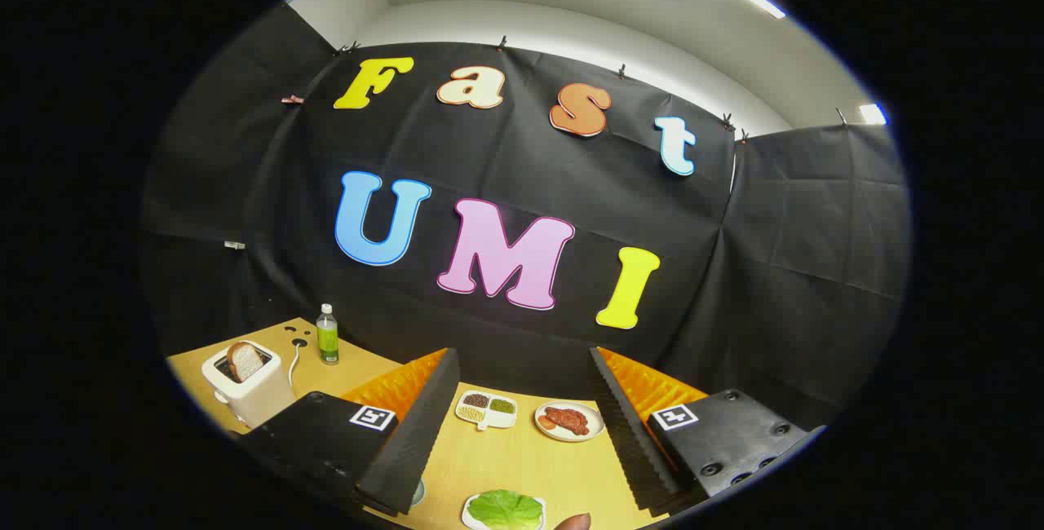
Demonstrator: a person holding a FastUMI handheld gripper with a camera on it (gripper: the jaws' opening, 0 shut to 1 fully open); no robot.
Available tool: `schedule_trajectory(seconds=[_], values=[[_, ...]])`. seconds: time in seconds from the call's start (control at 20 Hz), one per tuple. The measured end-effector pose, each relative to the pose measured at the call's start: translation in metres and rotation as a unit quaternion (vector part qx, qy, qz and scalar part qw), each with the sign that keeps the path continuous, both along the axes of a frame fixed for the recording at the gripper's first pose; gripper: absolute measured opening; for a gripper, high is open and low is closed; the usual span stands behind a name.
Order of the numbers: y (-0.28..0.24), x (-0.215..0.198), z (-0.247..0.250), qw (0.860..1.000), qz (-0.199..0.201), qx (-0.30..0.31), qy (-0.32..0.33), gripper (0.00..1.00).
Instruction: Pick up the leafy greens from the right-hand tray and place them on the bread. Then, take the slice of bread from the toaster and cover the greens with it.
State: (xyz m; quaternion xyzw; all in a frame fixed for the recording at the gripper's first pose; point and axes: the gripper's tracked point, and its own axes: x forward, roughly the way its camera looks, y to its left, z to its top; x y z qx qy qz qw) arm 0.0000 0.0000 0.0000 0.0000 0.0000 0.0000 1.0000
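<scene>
Starting stage, nothing done yet. Gripper point(522, 424) fingers wide apart, empty, above bench point(506, 457). Leafy greens point(505, 507) on own tray point(469, 514), between fingers, near side. Bread slice point(244, 360) upright in toaster point(249, 391), beyond left finger. Base bread can't tell. Both steps left.

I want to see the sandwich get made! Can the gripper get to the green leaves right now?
Probably yes. The gripper is open, and the leafy greens lie on their tray low between its fingers, with only bare table there. It just needs to come down.
</scene>
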Motion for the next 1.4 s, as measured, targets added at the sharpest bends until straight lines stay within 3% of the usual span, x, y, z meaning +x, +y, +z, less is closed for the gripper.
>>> schedule_trajectory(seconds=[1.4], values=[[0.001, -0.006, -0.011, 0.999, 0.034, 0.026, 0.007, 0.98]])
